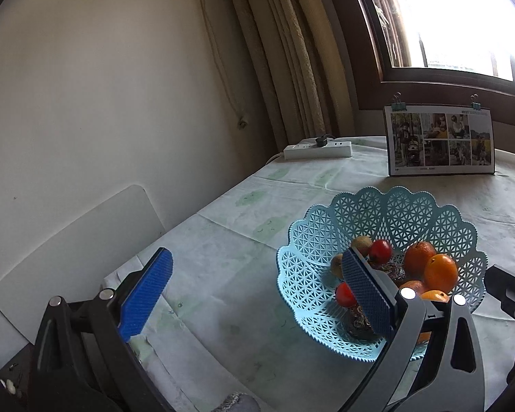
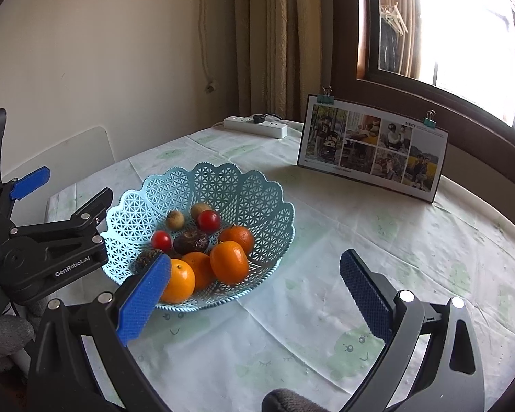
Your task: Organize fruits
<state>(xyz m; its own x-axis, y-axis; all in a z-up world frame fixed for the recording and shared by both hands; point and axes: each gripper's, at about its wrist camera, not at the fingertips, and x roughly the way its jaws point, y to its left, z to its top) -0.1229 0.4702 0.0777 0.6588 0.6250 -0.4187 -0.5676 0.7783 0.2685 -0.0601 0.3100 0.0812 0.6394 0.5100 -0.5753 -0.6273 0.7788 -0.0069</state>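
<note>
Four oranges (image 2: 228, 261), two red cherry tomatoes (image 2: 208, 221), two brownish kiwis (image 2: 175, 219) and dark wrinkled fruit (image 2: 191, 243), all sitting in pale blue plastic lattice basket (image 2: 257, 199) with scalloped rim, on creased printed tablecloth (image 2: 360, 240).

Left gripper (image 1: 254, 295): jaws gaping wide, holding nothing, hovering at basket's 9 o'clock. Right gripper (image 2: 254, 292): likewise spread and empty, waiting at basket's 5 o'clock.

Risks, judged: nudging light basket and sliding it on cloth; squashing soft tomatoes by squeezing hard; rolling smooth round oranges out over low rim.

Standing at 1 o'clock: clipped photo card (image 2: 374, 147). Lying at 12 o'clock: white power strip (image 2: 255, 126).
</note>
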